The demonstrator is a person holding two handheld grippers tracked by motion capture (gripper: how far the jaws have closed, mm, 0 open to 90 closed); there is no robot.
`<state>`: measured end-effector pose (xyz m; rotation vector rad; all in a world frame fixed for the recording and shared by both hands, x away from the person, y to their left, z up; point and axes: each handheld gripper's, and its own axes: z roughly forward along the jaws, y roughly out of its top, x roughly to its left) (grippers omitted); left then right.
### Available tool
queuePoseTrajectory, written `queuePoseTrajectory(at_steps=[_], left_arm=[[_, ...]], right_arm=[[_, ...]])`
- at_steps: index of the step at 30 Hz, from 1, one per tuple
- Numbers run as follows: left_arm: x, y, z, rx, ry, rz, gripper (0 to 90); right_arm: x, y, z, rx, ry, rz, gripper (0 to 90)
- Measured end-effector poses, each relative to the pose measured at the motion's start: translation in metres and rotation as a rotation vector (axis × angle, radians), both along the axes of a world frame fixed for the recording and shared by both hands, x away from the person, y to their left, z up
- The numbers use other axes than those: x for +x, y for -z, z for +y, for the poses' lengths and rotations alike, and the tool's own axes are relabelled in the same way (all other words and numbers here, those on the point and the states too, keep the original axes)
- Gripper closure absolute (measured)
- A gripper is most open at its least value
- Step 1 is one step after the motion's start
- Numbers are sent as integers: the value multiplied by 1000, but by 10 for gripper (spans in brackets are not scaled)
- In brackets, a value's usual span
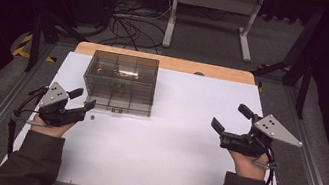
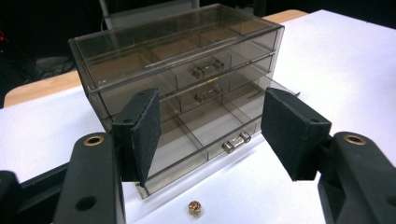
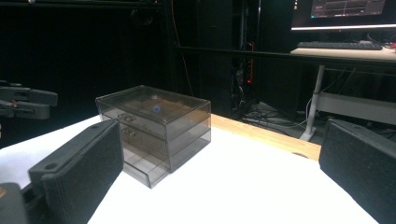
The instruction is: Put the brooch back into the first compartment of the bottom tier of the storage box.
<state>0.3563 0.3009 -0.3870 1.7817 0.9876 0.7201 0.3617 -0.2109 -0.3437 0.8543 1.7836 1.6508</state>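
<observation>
- Where the person's sleeves come in at the near edge of the counter [image 1: 165, 163], each hand holds a hand-held gripper above the white surface, the two well apart.
- The left hand-held gripper [image 1: 83, 98] sits at the left edge of the counter with its jaws spread wide and nothing between them; in the left gripper view [image 2: 210, 130] the black pads frame the drawer box.
- The right hand-held gripper [image 1: 230, 117] hovers near the right edge, its jaws also wide apart and empty, as the right gripper view [image 3: 219, 172] shows.
- A small gold bead [image 2: 194, 208] lies on the counter just beside the left jaws [image 1: 92, 117], close in front of the drawer box and apart from it.
- The smoky clear drawer box [image 1: 120, 81] stands upright toward the far left of the counter; it has three drawers with small metal handles, and the bottom drawer [image 2: 205, 135] is pulled out, showing its compartments.
- Beyond the counter's wooden far edge, cables [image 1: 133, 24] lie on the floor beside a white desk frame [image 1: 211, 14].
</observation>
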Motion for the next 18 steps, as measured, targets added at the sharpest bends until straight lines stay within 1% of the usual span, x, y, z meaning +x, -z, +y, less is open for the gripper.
queuePoseTrajectory(at_steps=[9, 18], left_arm=[[3, 5, -2, 5, -2, 17, 417], [6, 12, -6, 30, -11, 43, 461]], right_arm=[[0, 0, 0, 1, -1, 7, 9], [1, 1, 1, -3, -1, 8, 11]])
